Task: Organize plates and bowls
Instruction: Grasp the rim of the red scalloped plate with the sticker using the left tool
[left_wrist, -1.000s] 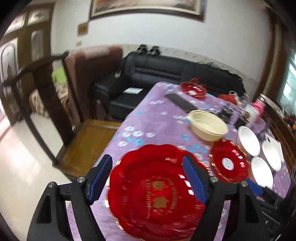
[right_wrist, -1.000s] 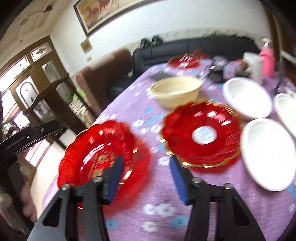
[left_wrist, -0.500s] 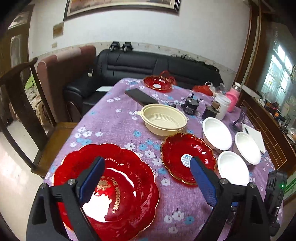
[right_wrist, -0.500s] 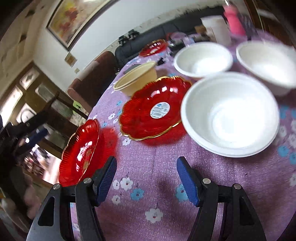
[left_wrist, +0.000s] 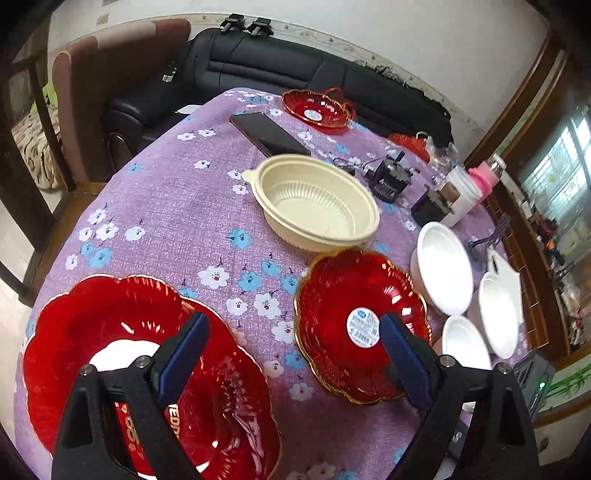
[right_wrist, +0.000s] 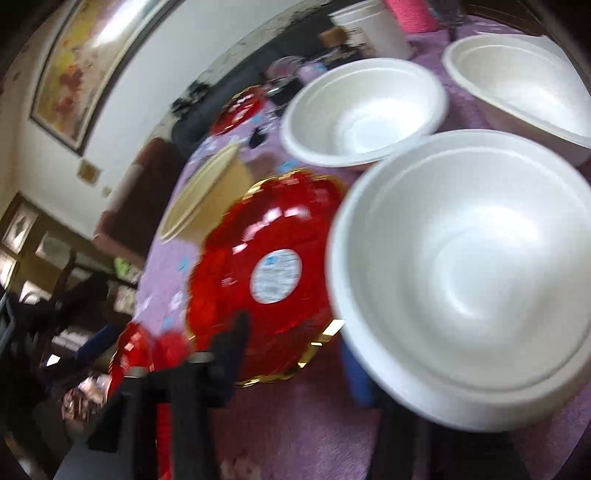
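My left gripper (left_wrist: 293, 354) stands open above the purple cloth. One finger hangs over the large red plate (left_wrist: 147, 369), the other over the smaller red plate with a sticker (left_wrist: 362, 325); neither plate is touched. My right gripper (right_wrist: 293, 360) is blurred and its jaws are closing. The smaller red plate's near edge (right_wrist: 280, 347) lies between them, and its blue finger (right_wrist: 354, 369) is tucked under the rim of the nearest white bowl (right_wrist: 461, 280). No pad visibly presses on anything. Two more white bowls (right_wrist: 365, 110) (right_wrist: 517, 77) sit behind it. A cream bowl (left_wrist: 317, 203) stands mid-table.
A third red plate (left_wrist: 317, 107) and a black slab (left_wrist: 269, 133) lie at the far end of the table. Small black devices (left_wrist: 388, 181), a white cup (left_wrist: 461, 199) and a pink bottle (left_wrist: 487, 177) crowd the far right. A wooden chair (left_wrist: 85, 107) and a black sofa (left_wrist: 295, 70) stand beyond.
The large red plate went from between my left fingers to lying on the cloth, and that gripper widened and shifted right. My right gripper rolled and swung to the white bowls, fingers narrowing.
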